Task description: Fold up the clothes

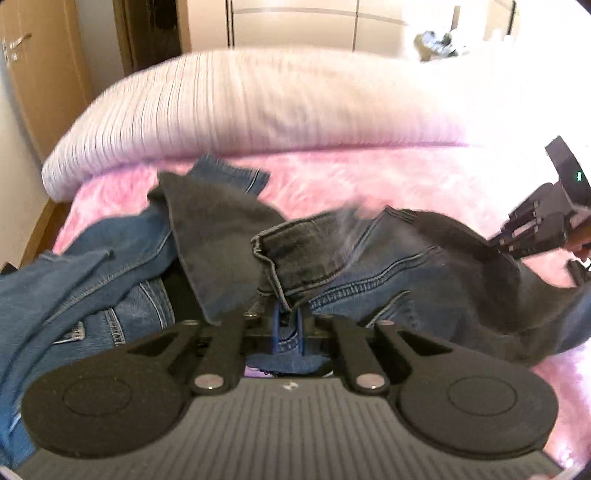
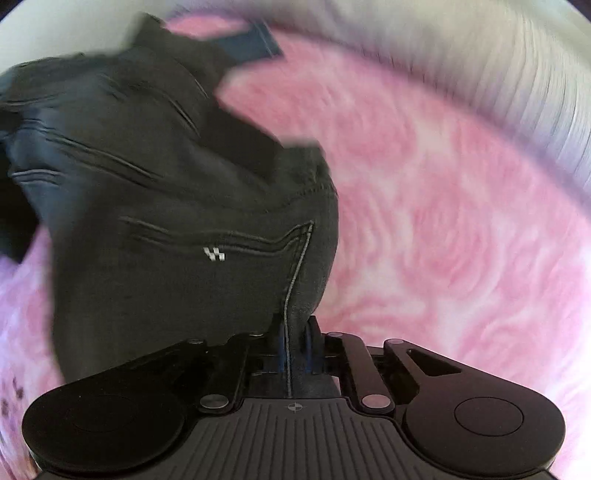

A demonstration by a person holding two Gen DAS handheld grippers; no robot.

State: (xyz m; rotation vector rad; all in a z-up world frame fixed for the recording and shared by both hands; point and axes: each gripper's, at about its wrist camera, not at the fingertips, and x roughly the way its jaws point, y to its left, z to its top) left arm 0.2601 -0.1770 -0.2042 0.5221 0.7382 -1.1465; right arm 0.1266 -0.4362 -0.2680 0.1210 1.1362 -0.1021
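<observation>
A pair of dark grey jeans [image 1: 221, 236] lies stretched across a heap of blue jeans [image 1: 373, 273] on a pink fluffy blanket [image 1: 332, 177]. My left gripper [image 1: 289, 325] is shut on a folded waistband edge of the grey jeans. At the right edge of the left wrist view, my right gripper [image 1: 496, 245] pinches the other end of the grey cloth. In the right wrist view, the right gripper [image 2: 293, 343] is shut on a stitched seam of the grey jeans [image 2: 166, 206], near a back pocket. The cloth hangs away to the left, motion-blurred. A blue denim leg [image 2: 251, 44] shows beyond it.
A striped white duvet [image 1: 240, 107] is rolled along the far side of the bed. A wooden door [image 1: 37, 74] and pale wardrobe fronts [image 1: 295, 26] stand behind it. Open pink blanket [image 2: 443, 221] lies to the right of the grey jeans.
</observation>
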